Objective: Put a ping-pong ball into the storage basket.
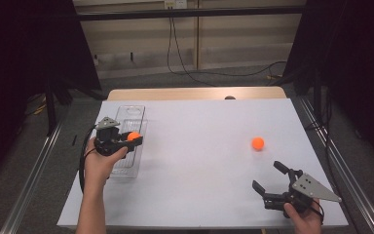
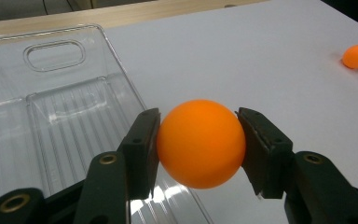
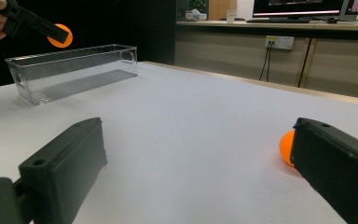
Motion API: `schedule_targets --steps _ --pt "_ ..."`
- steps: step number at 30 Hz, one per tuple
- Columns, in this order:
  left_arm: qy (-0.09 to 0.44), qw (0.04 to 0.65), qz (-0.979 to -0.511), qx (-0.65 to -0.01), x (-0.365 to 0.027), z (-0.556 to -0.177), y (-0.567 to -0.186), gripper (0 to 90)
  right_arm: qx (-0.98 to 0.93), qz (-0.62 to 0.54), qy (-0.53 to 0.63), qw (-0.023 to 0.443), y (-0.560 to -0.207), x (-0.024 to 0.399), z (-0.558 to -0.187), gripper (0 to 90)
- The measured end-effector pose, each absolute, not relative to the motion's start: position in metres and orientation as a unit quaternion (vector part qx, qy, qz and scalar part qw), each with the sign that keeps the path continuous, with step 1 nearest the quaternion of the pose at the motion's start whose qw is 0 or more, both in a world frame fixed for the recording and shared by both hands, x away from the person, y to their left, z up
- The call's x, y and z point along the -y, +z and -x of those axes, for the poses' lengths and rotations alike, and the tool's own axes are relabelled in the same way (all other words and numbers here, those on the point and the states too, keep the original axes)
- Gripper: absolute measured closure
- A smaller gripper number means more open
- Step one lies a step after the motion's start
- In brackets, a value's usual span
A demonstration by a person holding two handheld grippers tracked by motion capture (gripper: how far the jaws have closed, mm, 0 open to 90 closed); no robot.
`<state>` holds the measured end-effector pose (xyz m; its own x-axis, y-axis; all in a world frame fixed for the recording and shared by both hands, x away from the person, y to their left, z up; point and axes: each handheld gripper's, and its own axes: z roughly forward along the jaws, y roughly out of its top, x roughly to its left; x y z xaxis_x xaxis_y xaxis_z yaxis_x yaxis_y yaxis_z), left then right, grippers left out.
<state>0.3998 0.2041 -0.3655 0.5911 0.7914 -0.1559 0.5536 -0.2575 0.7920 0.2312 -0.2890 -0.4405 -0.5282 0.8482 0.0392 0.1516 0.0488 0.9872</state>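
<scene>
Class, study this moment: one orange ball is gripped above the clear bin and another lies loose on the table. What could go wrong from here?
1. The held ball is pinched by the left hand-held gripper at the clear bin's right-hand wall, not its middle; released there, it might bounce out.
2. The loose ball is round on a flat white table; a nudge from the open right hand-held gripper could roll it away.

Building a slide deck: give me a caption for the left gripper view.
Left gripper grips an orange ball beside a clear plastic bin; a second orange ball lies farther off on the white table.
</scene>
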Motion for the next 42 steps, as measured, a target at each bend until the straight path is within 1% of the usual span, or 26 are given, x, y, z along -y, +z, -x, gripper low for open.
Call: schedule_targets --steps 42 --pt "0.169 0.399 -0.771 -0.467 -0.225 -0.408 -0.382 50.4 -0.658 -0.38 0.577 0.301 -0.441 0.289 -0.231 2.8"
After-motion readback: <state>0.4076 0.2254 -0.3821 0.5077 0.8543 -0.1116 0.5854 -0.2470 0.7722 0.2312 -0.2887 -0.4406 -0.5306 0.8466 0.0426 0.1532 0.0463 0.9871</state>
